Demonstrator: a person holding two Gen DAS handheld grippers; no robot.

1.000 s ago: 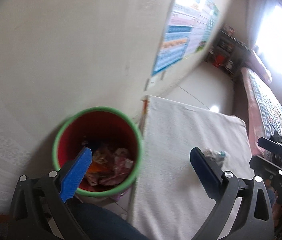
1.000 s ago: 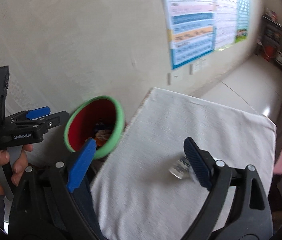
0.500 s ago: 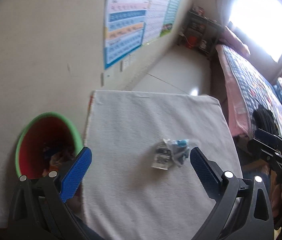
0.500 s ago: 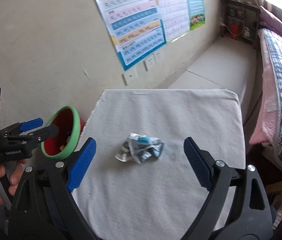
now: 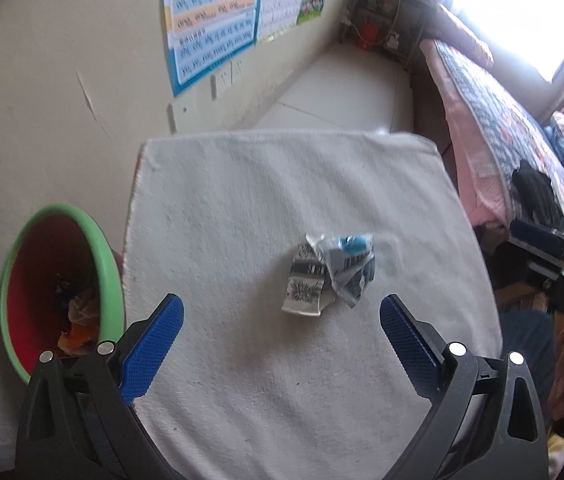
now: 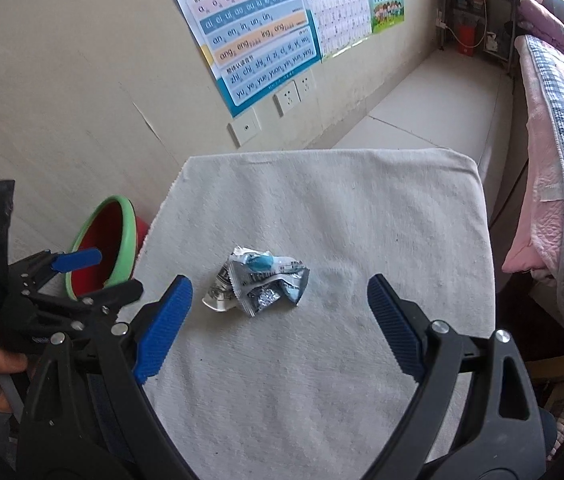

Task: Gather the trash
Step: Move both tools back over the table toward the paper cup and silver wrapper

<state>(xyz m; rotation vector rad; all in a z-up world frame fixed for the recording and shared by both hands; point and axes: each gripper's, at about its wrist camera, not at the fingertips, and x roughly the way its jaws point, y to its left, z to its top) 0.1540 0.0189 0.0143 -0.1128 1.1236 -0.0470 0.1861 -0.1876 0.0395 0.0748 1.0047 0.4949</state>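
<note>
Crumpled silver, blue and black-and-white wrappers [image 5: 328, 274] [image 6: 259, 282] lie together in the middle of a table under a white cloth [image 5: 282, 392] [image 6: 322, 380]. My left gripper [image 5: 280, 304] hangs open just short of them, nothing between its blue pads. My right gripper [image 6: 279, 284] is open too, the wrappers lying in the gap ahead of its tips, untouched. A red bin with a green rim [image 5: 111, 280] [image 6: 121, 240] stands left of the table against the wall, with trash inside. Each view catches the other gripper at its edge: the left gripper [image 6: 109, 274], the right gripper [image 5: 550, 254].
A beige wall with learning posters [image 6: 257, 36] and sockets [image 6: 288, 98] runs behind the table and bin. A bed with a patterned quilt [image 6: 562, 128] lies along the right. Pale floor [image 6: 434, 112] leads to a dark shelf [image 6: 478, 20] at the back.
Both views have swung right from the bin to the table, and the wrappers have come to the centre. Both grippers sank a little and stayed open.
</note>
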